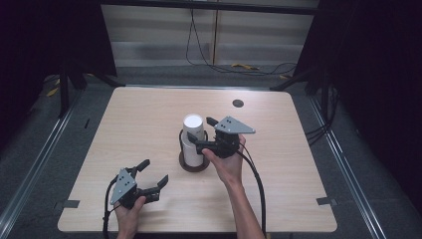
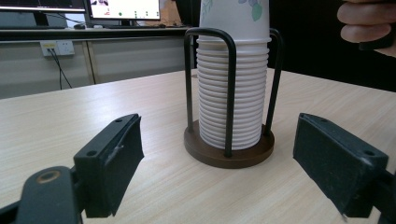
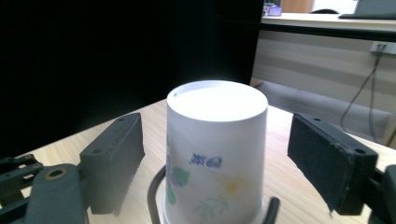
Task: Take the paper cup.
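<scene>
While the left tongs (image 1: 152, 175) rest open at seven o'clock on the bench (image 1: 298, 164), the right tongs (image 1: 202, 131) sit open around the top cup (image 1: 193, 127), not squeezing.

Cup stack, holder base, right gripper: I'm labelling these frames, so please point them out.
cup stack (image 2: 232, 100), left gripper view, ribbed rims.
holder base (image 2: 243, 156), left gripper view, brown front edge.
right gripper (image 3: 215, 161), right gripper view, between its jaws.

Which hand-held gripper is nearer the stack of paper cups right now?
Right. The right hand-held gripper straddles the top of the stack of paper cups, pads apart from it; the left hand-held gripper rests open on the table, nearer the person.
</scene>
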